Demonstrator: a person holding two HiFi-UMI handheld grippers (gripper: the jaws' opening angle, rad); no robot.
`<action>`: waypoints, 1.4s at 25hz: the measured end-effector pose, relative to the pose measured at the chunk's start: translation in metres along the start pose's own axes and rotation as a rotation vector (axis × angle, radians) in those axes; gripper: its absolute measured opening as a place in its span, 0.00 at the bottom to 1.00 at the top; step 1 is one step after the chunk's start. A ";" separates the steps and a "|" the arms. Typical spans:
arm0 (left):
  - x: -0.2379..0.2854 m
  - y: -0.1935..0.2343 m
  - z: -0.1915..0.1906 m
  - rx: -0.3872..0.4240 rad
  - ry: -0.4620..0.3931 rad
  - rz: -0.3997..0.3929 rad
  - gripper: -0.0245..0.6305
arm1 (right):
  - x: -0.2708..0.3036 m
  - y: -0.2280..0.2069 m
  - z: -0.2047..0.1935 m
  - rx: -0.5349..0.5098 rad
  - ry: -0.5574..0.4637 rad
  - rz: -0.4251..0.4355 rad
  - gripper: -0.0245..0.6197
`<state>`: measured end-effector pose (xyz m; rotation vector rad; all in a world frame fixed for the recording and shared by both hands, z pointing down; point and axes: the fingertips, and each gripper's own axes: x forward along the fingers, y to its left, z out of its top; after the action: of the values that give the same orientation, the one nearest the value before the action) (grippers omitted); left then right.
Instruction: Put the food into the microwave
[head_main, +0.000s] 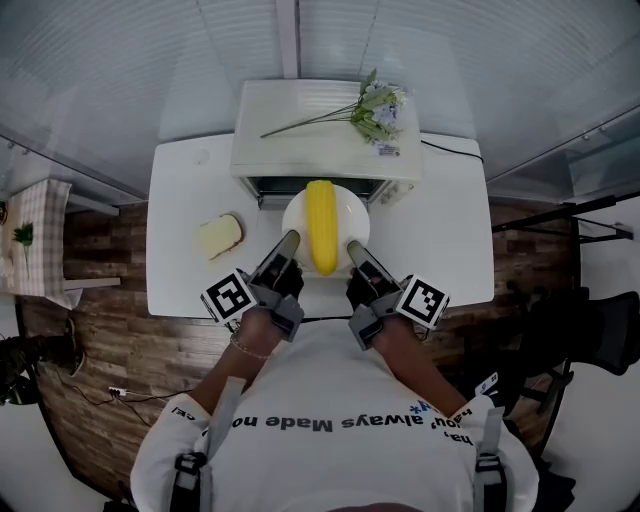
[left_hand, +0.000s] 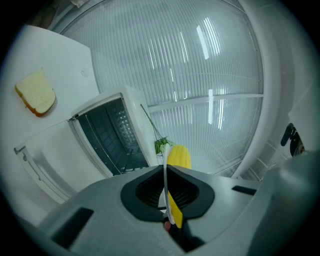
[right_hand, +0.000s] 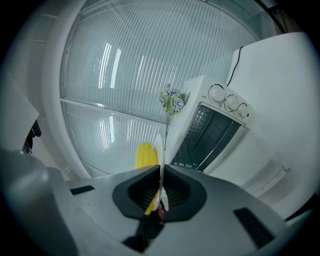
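Two tools here, the left tool (head_main: 290, 242) and the right tool (head_main: 356, 248), each pinching the near rim of the plate (head_main: 352, 214) with the corn (head_main: 321, 225) on it, right in front of the open microwave (head_main: 300, 150), so I'd say it's mid-carry and next needs a level slide inside.

White lettered T-shirt (head_main: 330, 445), grey straps (head_main: 487, 445), bracelet (head_main: 244, 348)

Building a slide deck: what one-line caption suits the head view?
The left claw and right claw clamp a plate carrying corn before the open microwave; bread slice lies aside.
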<state>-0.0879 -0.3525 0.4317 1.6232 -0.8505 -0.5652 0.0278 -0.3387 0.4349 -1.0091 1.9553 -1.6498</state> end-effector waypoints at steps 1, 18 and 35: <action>0.003 -0.001 -0.001 -0.002 -0.002 -0.001 0.07 | -0.001 -0.001 0.003 -0.003 0.000 0.001 0.07; 0.010 0.008 -0.013 -0.043 -0.013 0.006 0.07 | -0.003 -0.018 0.004 0.026 0.016 -0.013 0.07; 0.016 0.056 -0.027 -0.063 0.028 0.061 0.07 | 0.000 -0.064 -0.005 0.040 0.038 -0.067 0.07</action>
<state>-0.0701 -0.3523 0.4939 1.5395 -0.8510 -0.5205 0.0423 -0.3385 0.4974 -1.0465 1.9243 -1.7497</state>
